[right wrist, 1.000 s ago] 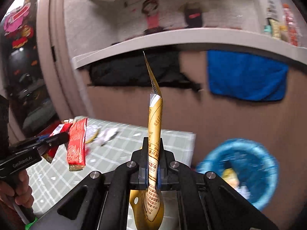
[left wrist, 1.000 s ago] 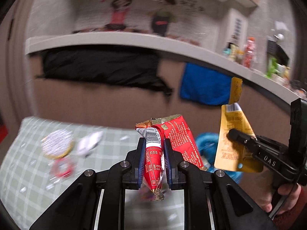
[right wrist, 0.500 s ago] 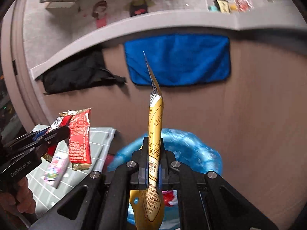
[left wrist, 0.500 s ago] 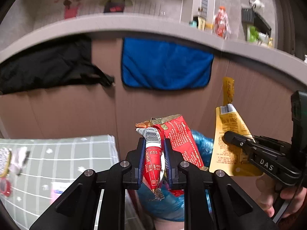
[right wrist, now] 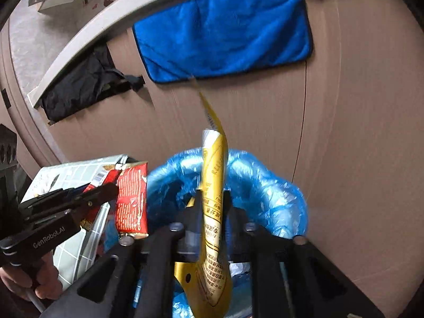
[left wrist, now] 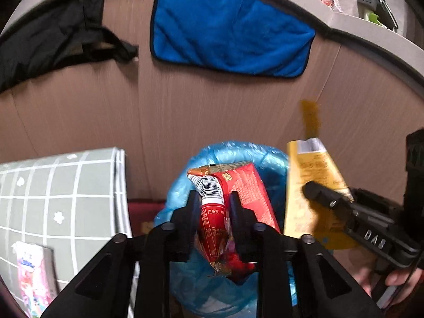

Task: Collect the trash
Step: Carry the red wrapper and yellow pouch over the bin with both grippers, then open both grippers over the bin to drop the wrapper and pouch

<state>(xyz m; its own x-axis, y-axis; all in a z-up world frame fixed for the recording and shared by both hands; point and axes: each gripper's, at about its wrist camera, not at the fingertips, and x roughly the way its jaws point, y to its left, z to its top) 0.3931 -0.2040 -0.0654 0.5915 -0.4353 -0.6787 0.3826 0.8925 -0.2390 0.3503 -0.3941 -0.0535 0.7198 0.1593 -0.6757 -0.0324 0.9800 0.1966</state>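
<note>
Both grippers are hanging over the blue plastic-lined bin (left wrist: 233, 159), and their jaws have just been opening. The left gripper (left wrist: 212, 206) is releasing the red foil wrapper (left wrist: 212, 212), and the right gripper (right wrist: 212, 204) is releasing the yellow paper sachet (right wrist: 213, 198); both items are still between the loosened jaws. Next, I think, the jaws must widen so both fall inside.

Red wrapper (left wrist: 212, 212), yellow wrapper (right wrist: 214, 212), upright above blue-lined bin (right wrist: 265, 185)
</note>
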